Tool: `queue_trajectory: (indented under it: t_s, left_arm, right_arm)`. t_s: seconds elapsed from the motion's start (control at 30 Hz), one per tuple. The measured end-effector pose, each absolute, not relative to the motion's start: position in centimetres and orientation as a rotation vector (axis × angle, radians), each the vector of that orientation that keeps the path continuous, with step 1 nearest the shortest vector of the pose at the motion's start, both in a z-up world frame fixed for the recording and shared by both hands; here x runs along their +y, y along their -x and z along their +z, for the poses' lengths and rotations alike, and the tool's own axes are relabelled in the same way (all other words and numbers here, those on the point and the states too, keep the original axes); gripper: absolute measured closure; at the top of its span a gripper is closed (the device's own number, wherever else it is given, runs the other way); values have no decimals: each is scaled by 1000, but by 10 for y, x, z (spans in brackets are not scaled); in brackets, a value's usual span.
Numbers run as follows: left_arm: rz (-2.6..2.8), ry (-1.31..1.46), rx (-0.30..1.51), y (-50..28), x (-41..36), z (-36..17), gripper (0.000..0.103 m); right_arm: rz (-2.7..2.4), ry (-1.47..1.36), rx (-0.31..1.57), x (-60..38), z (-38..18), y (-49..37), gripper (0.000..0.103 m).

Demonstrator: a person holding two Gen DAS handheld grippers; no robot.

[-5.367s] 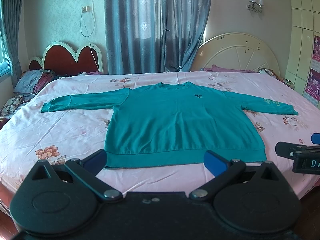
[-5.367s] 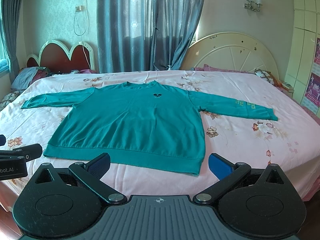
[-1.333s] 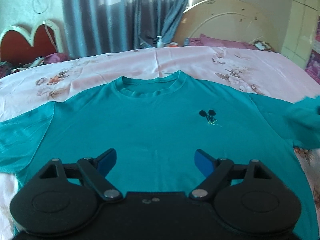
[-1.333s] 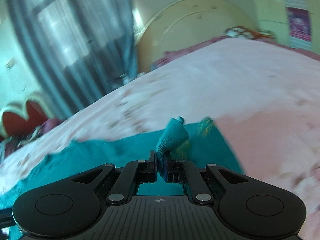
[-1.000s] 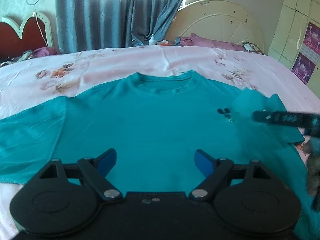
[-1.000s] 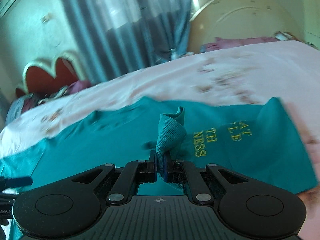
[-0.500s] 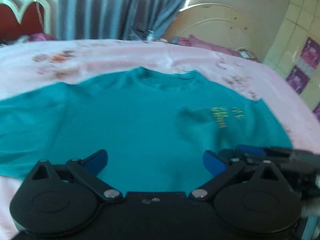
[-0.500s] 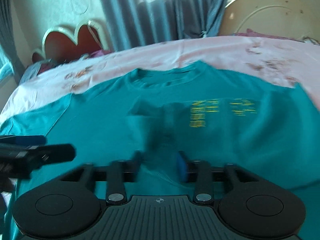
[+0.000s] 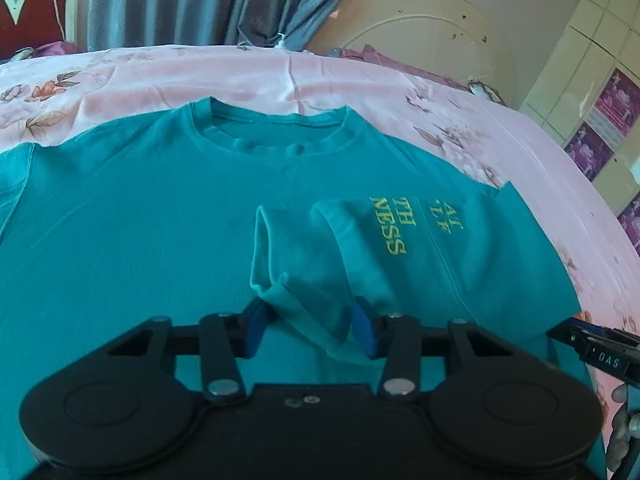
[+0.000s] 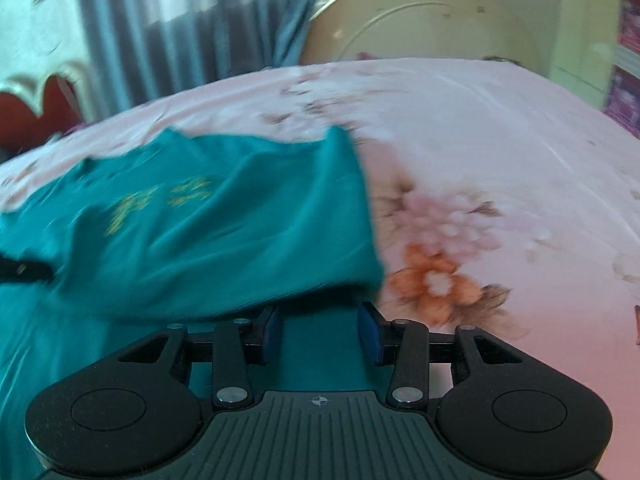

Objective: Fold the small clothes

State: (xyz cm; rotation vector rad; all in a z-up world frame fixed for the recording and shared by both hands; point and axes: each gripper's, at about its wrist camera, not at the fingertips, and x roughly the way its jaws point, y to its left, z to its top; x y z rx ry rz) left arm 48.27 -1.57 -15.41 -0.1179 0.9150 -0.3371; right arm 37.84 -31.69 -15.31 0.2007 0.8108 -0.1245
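- Teal sweatshirt spread flat on the pink flowered bed, neck toward the far edge.
- One sleeve folded across the chest, yellow letters up, cuff lying rumpled in the middle.
- Left tool low over the chest, jaws just closing and now partly closed around the end of the cuff; blue pads close on either side of the cloth, a firm pinch not plain to see.
- Right tool at the sweatshirt's side edge, jaws partly apart, nothing between the pads, teal cloth lying under them; view blurred.
- Folded sleeve as a raised flap just ahead of the right tool, bare flowered sheet to its right.
- Tip of the right tool at the lower right edge of the left view, beside the sweatshirt.
- Behind the bed: grey curtains, a round cream headboard, a red headboard at far left, cupboards with purple posters at right.
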Motion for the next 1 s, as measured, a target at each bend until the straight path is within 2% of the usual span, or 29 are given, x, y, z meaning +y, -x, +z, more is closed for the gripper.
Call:
queue_trajectory:
  t_s: [0.13,0.23,0.37,0.43,0.63,0.67,0.7,0.73,0.77,0.8,0.83,0.9,1.0]
  left_arm:
    - [-331,124,900,-488,-15,-155,96]
    - [-294,164,831,-484,2,-143,96]
    - [-176,167,830,-480,45,-149,97]
    - [-175,197,875,-483,56,-160,97]
    - [-186,145,849,-479,45,-158,96]
    - [-193,148,850,-478,48,-158,94]
    - [-209,156,849,-475,51,-158,88]
    - [-216,165,851,-473,53,-156,68]
    - [-208,170,843,-470,57,-154,40]
    - [-194,174,809,-467,63,-150,29]
    - [-192,183,778,-468,68,-148,24]
    - [-219,229,783,-482,76,-147,34]
    - [-275,281,814,-513,77,-152,40]
  right_arm:
    - [-152,-182,808,-325,-158,-389,60]
    - [-157,-173,816,-328,-162,-390,61]
    - [-177,-232,804,-341,-163,-387,77]
    - [-170,-241,794,-342,-164,-387,77]
    - [-164,-226,795,-341,-163,-387,77]
    - [-158,-220,801,-340,-162,-387,77]
    - [-141,-201,815,-340,-160,-387,77]
    - [-123,-185,824,-339,-158,-387,77]
    - [-105,-176,828,-340,-156,-386,77]
    - [-91,-178,822,-342,-152,-382,77]
    - [-78,-191,805,-345,-147,-378,77]
    - [-63,-235,764,-350,-137,-372,77]
    - [-15,-364,687,-362,-124,-377,76]
